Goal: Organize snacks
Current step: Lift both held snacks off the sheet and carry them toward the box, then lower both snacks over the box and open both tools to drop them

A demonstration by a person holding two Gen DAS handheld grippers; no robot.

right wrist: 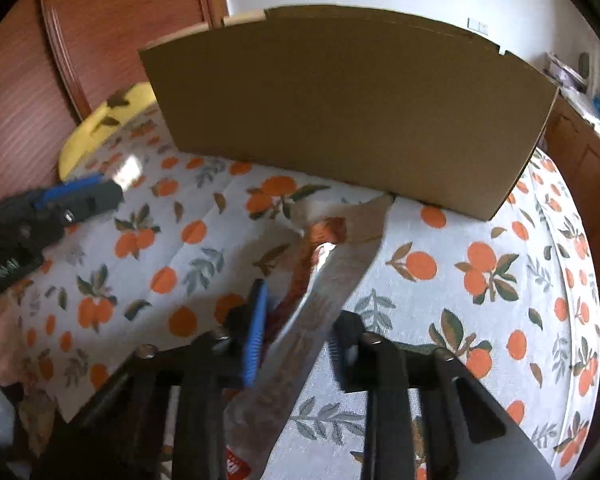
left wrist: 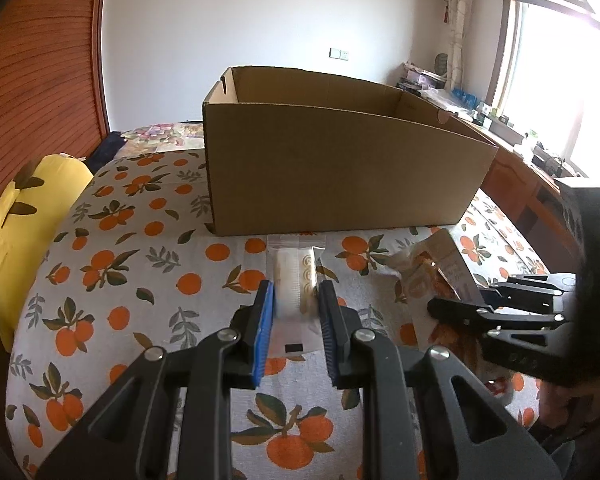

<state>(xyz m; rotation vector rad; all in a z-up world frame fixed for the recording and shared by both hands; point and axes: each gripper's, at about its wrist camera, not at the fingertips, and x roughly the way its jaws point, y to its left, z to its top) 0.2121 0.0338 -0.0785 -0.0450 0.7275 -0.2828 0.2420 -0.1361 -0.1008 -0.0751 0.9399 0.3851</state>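
An open cardboard box (left wrist: 339,168) stands on the orange-print bed cover (left wrist: 140,280), just beyond both grippers. My left gripper (left wrist: 296,296) is shut on a small white snack packet (left wrist: 294,276), whose clear sealed end points toward the box. To its right lies a crinkled tan and orange snack bag (left wrist: 439,268), with the right gripper (left wrist: 435,306) at its near edge. In the right wrist view the right gripper (right wrist: 301,308) is shut on this snack bag (right wrist: 327,280), which sticks up tilted toward the box (right wrist: 347,112). The left gripper (right wrist: 100,192) shows at the left.
A yellow pillow (left wrist: 32,220) lies at the left edge of the bed. A wooden slatted wardrobe (left wrist: 40,60) stands behind it. A wooden desk (left wrist: 511,176) with clutter runs along the window on the right. A person's hand (right wrist: 4,332) shows at lower left.
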